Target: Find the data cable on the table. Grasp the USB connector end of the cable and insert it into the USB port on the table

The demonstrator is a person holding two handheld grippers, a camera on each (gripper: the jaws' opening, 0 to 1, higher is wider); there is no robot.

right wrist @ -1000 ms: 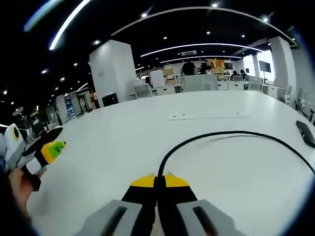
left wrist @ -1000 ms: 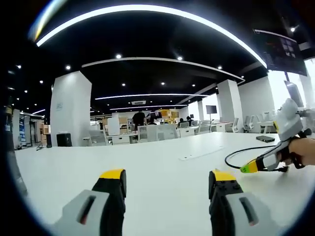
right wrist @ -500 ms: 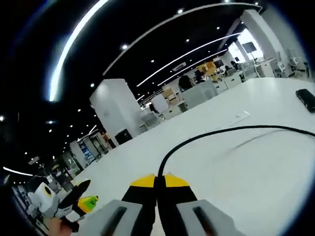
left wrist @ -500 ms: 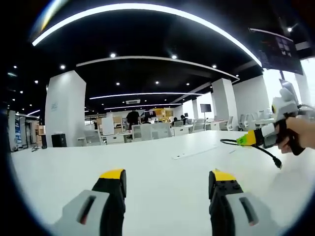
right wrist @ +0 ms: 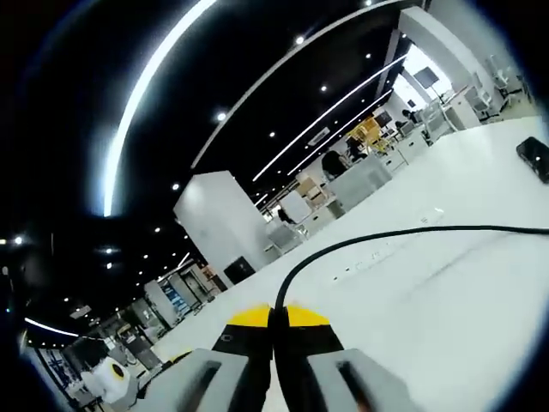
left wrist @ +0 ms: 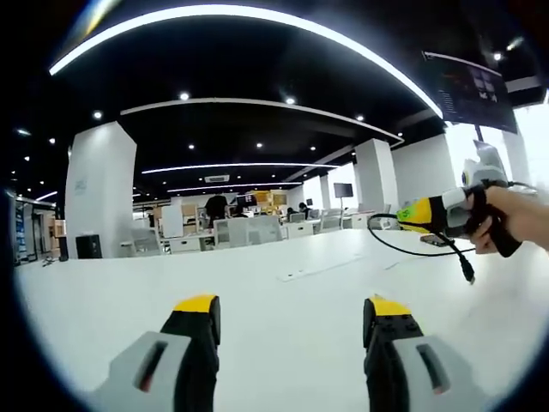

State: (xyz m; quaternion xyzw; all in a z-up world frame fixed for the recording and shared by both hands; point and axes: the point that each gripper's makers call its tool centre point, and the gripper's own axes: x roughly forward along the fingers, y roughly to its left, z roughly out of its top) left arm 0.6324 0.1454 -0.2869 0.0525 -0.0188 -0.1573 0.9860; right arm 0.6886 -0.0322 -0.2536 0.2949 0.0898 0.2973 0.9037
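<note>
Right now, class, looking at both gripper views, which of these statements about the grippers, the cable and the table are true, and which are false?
1. The right gripper is shut on the thin black cable. True.
2. The left gripper grips the cable too. False: its jaws stand open and hold nothing.
3. The cable's connector end lies flat on the white table. False: it dangles in the air beneath the right gripper.
4. A narrow pale strip sits in the table top ahead of the left gripper. True.
</note>
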